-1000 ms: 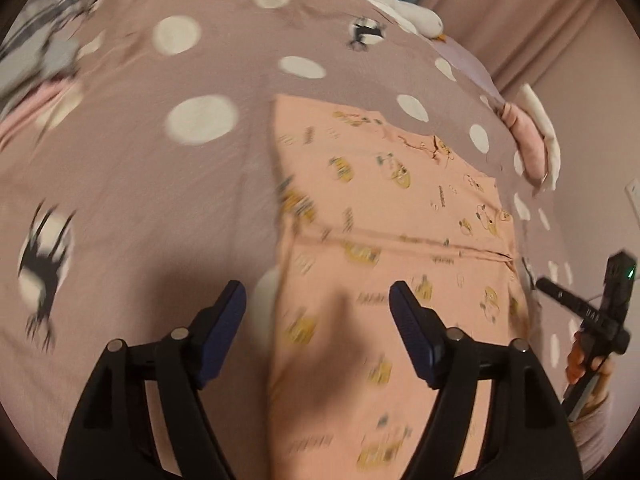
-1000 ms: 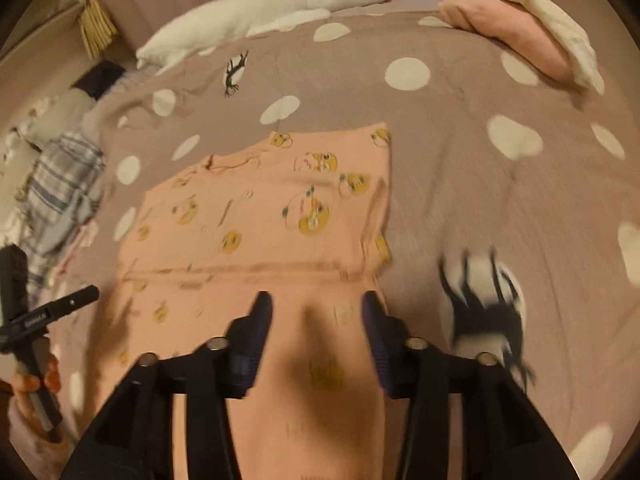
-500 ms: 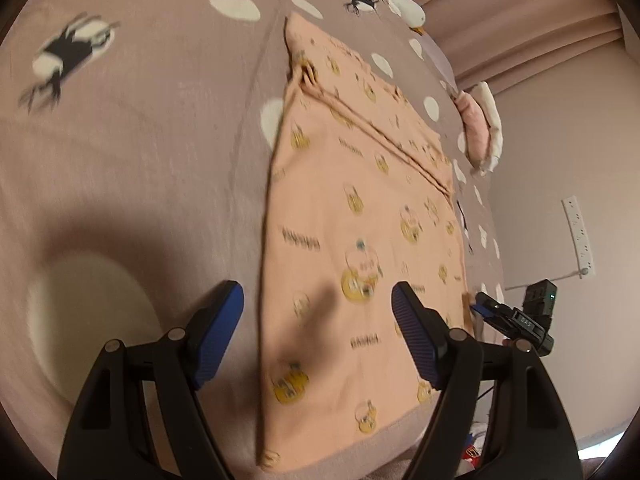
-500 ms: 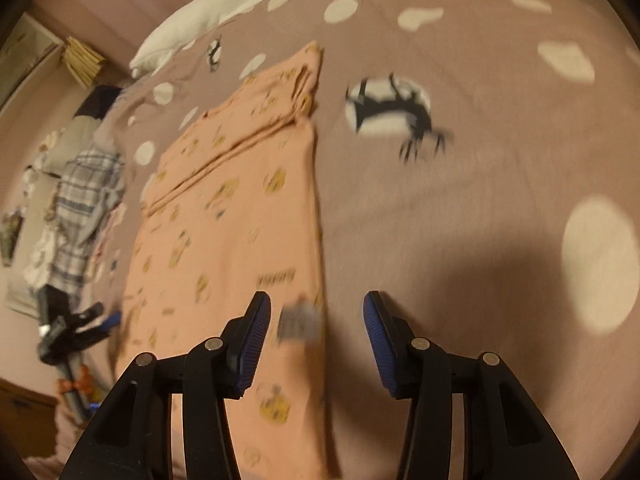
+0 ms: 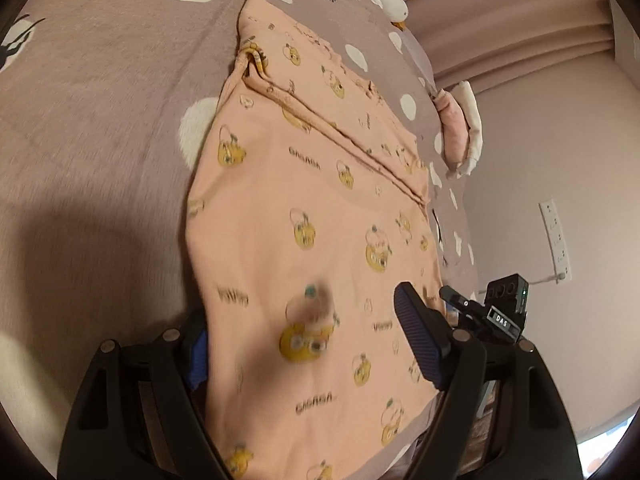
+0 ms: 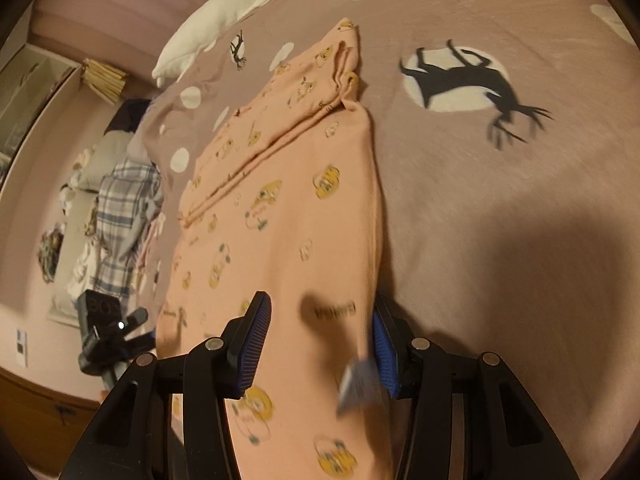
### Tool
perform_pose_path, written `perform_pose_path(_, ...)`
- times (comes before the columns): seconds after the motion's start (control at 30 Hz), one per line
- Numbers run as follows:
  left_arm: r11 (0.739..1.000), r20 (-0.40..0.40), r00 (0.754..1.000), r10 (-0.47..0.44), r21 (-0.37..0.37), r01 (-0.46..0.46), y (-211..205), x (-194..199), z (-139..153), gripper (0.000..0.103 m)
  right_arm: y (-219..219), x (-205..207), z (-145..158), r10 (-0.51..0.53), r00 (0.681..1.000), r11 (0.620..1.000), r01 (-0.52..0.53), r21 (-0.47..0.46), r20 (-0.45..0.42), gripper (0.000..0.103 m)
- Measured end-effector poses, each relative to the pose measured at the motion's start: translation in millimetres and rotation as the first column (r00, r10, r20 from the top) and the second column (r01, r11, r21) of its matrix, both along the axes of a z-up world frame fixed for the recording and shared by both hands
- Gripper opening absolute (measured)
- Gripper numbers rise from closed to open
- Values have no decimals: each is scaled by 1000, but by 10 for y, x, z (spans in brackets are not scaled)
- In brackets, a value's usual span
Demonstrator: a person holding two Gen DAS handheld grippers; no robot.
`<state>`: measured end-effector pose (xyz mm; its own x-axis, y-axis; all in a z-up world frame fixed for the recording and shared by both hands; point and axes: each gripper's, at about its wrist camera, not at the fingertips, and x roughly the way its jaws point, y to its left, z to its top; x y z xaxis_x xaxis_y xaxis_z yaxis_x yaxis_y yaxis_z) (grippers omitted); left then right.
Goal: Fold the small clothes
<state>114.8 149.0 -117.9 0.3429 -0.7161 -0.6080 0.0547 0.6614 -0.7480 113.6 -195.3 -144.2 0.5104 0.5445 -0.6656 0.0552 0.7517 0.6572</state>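
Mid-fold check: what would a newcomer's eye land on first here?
The peach garment printed with yellow cartoon figures, lying lengthwise on the mauve polka-dot bedspread with folded layers at its far end. Next, the left gripper and right gripper straddling its near corners, then the black reindeer print to the garment's right.

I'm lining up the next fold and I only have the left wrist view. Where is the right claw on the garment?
Observer: The right claw straddles the garment's near right edge, open, pads not pressing.
Operator: Anything by its fingers?
Observer: A white tag, blurred, hangs by the finger at the edge.
Operator: What's past the garment's other side?
Observer: A plaid cloth lies there, apart from the garment.
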Motion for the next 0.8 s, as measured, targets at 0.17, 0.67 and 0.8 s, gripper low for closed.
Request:
perform_pose_path(0.17, 999, -10, 1000, -10, -41, 10, 51, -53, -6, 77, -24, -37, -22, 0, 1000, 999, 0, 33, 2, 48)
perform_pose_path(0.67, 994, 9, 994, -104, -14, 105, -43, -768, -44, 60, 56, -671, -71, 84, 996, 984, -80, 156, -14, 48)
perform_pose_path(0.8, 998, -31, 998, -61, -30, 60, 34, -697, -146, 36, 79, -712, -82, 76, 997, 984, -74, 161, -5, 48)
